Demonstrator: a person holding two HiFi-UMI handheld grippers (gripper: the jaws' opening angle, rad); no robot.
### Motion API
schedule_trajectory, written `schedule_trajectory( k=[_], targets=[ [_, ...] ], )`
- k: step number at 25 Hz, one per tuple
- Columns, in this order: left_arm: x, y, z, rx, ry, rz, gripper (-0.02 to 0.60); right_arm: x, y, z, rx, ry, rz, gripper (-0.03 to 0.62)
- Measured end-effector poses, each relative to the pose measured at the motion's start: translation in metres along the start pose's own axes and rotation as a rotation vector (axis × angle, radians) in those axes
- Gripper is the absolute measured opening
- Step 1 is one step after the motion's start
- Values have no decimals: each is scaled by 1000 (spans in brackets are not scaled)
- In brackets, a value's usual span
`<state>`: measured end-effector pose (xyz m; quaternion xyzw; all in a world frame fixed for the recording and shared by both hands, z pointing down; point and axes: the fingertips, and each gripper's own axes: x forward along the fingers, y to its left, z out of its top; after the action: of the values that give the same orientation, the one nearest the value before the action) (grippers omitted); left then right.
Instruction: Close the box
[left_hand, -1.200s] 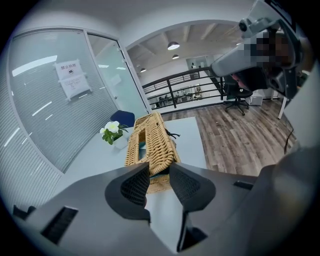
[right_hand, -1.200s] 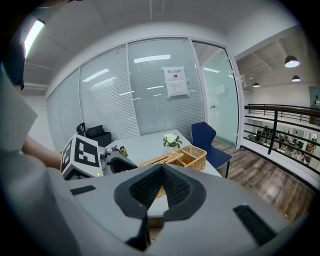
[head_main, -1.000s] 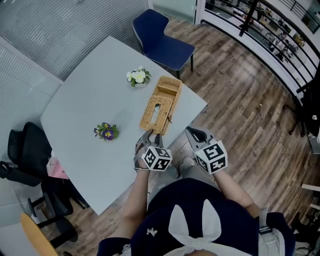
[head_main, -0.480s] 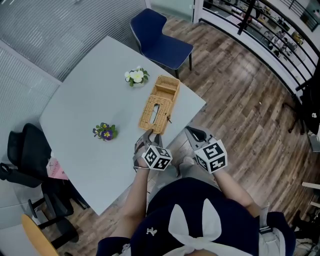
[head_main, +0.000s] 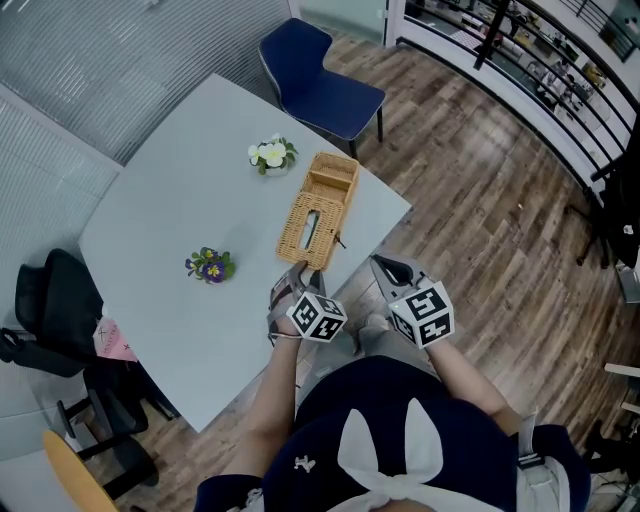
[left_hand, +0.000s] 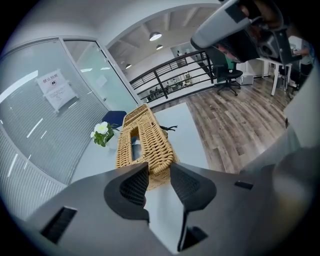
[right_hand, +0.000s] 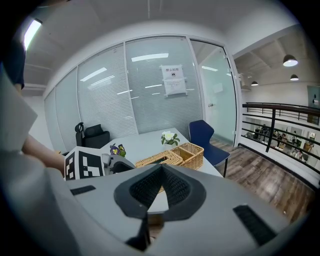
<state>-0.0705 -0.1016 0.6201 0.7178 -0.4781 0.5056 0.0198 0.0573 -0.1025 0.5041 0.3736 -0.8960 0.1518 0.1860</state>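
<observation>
Only a paper notice (right_hand: 173, 80) taped on the glass wall (right_hand: 145, 95), print too small to read; no other txt legible.

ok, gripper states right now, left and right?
Left gripper: open, jaws have just been opening, nothing between them; wicker box just ahead.
Right gripper: shut, holding nothing.

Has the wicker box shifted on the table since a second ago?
No. The tan woven wicker box keeps its place beside the small pot of white flowers in the head view.
</observation>
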Motion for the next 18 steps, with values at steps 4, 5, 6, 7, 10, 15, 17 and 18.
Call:
schedule_trajectory(
  k=[4,5,6,7,10,15,17,18],
  targets=[
    [2,-3,-2,0,1,-17,140,1,0,-2,6,2,-1,6],
    [2,-3,-2,-7,0,-23,141,1,0,-2,7,3,0,6],
    [2,-3,-2,-12,-1,-28,143,2,0,-2,7,3,2,6],
    [2,-3,-2,-16,-2,-31,144,2,1,-2,7,2,5,6],
    [1,-2,-1,-26,-4,-38,146,3,3,0,4,1,11,6],
    [1,-3,-1,-65,26,-56,149,3,6,-1,0,5,18,6],
    [0,-2,0,-74,38,-60,149,3,7,-1,0,5,20,6],
    [-1,-1,1,-84,38,-62,149,3,7,0,0,5,21,6]
  ],
)
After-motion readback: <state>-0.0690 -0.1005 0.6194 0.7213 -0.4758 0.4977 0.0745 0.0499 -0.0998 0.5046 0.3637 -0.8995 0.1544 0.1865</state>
